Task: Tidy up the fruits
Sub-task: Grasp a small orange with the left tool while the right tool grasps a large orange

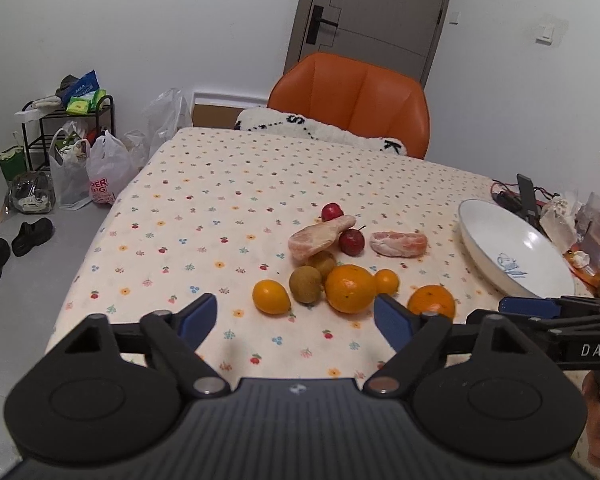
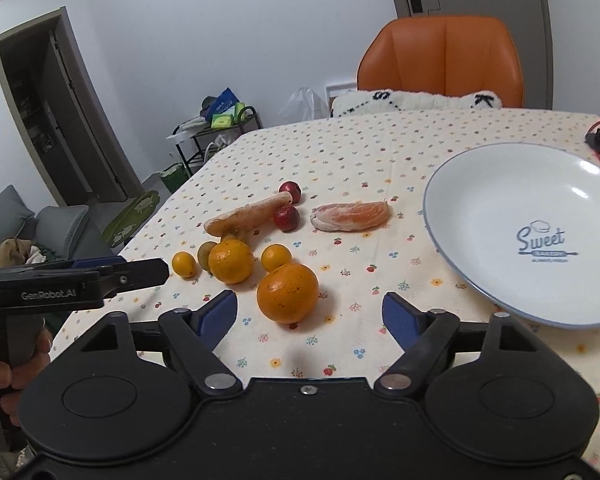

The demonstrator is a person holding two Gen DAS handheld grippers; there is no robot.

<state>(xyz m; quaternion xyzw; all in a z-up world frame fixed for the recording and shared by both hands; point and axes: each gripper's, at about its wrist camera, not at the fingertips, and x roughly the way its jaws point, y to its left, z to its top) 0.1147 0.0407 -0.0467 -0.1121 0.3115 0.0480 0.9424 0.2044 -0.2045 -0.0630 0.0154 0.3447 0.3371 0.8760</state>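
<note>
I read the scene off both wrist cameras. The table [image 1: 228,184] carries a cream cloth printed with small flowers; an orange chair [image 1: 352,100] stands at its far edge. The white plate [image 2: 532,224], marked "Sweet", sits on the right side of the cloth, well apart from the fruit, with nothing on it.

My left gripper [image 1: 296,316] has both blue-padded fingers spread wide, holding nothing, above the cloth just short of the fruit cluster. My right gripper [image 2: 310,314] is likewise spread and unloaded; the nearest orange [image 2: 287,292] lies on the cloth just ahead of the gap between its fingers, touching neither.

Behind it, a second orange [image 2: 231,261] touches a greenish-brown fruit [image 2: 205,255]. Two peeled citrus pieces lie farther back: the long piece [image 2: 248,214] left, the short piece [image 2: 350,213] right. Small yellow fruits [image 2: 276,257] [image 2: 184,264] flank the second orange. Two red fruits [image 2: 287,218] [image 2: 290,192] rest beside the long piece.
</note>
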